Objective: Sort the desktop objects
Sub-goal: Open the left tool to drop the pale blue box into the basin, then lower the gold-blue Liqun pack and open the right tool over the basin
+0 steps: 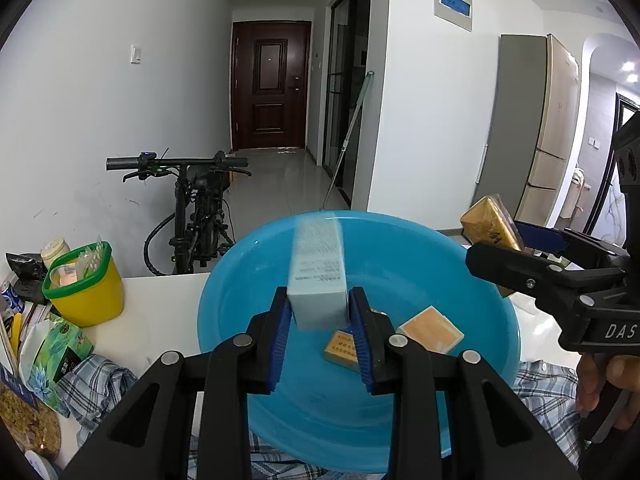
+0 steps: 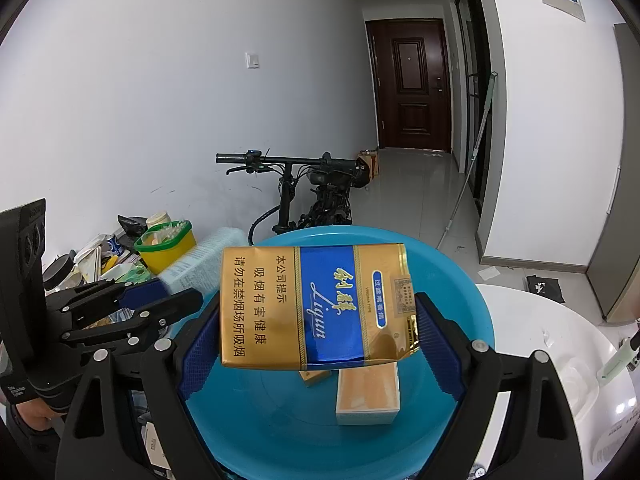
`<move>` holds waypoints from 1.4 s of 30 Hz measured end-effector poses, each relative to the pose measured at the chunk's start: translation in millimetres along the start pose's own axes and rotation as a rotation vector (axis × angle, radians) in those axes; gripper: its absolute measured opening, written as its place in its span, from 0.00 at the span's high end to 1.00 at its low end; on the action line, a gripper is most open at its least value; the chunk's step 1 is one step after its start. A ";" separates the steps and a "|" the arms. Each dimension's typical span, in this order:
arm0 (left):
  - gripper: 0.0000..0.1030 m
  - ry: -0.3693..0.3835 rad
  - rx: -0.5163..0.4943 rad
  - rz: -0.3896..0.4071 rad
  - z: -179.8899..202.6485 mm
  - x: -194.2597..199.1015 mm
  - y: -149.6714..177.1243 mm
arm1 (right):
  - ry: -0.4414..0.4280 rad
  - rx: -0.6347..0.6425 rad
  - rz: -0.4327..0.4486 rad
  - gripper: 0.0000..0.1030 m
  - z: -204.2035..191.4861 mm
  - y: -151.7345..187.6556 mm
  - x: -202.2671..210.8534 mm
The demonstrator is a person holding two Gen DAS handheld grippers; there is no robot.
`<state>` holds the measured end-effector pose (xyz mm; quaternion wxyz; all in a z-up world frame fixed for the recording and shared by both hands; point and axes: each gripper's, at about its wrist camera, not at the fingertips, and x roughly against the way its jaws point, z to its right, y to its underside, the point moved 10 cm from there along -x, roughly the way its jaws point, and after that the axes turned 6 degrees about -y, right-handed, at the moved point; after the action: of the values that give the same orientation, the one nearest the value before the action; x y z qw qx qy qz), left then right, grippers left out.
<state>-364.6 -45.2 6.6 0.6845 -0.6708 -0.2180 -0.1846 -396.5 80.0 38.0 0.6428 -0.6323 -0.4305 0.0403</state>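
both hands hang over the blue basin, each with a box ready to go in. left gripper has its fingers clenched on a pale blue-white carton, held by its near end so most of it juts forward over the bowl. right gripper is spread wide but grasping too — its blue fingers press both short sides of a gold and blue cigarette pack, face toward the camera, above the basin's middle.

two small things already lie in the bottom: an orange-topped box and a smaller orange pack just beside it, partly hidden under the left fingers. basin sits on the white worktop, over a plaid cloth, with a yellow tub off to the left.

step in hand looks like the drop into the basin. to do it well i'd lower each box close to the floor of the bowl before letting go — from up here a carton could bounce off the sloping wall or land on the boxes below. release one hand at a time, and aim for the bare blue patches, not the pile. the long carton is gripped at one end, so it will likely tip forward as it frees; lay its far end down first.
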 end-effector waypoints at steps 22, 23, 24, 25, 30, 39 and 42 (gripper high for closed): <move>0.07 -0.106 0.033 0.054 -22.5 14.3 -12.0 | 0.011 0.001 -0.001 0.15 0.0 -1.9 -2.1; 0.07 -0.109 0.031 0.049 -22.7 14.1 -11.9 | 0.010 0.000 -0.002 0.15 1.0 -1.4 -1.7; 0.07 -0.111 0.030 0.048 -23.2 14.2 -11.9 | 0.010 0.000 -0.001 0.15 1.2 -1.8 -1.7; 0.07 -0.112 0.028 0.047 -23.2 14.5 -12.1 | 0.011 0.000 -0.001 0.15 1.5 -1.7 -1.7; 0.07 -0.114 0.030 0.047 -22.8 12.4 -12.6 | 0.016 -0.015 -0.001 0.15 4.6 -1.5 -3.0; 0.07 -0.120 0.024 0.034 -22.6 10.2 -10.3 | 0.018 -0.023 -0.001 0.15 5.1 -0.6 -4.6; 0.07 -0.119 0.024 0.033 -22.1 9.7 -9.9 | 0.017 -0.022 -0.002 0.15 5.1 -0.4 -4.5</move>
<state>-360.8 -67.2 20.0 0.6812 -0.6759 -0.2493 -0.1305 -402.6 81.2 35.2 0.6395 -0.6392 -0.4260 0.0295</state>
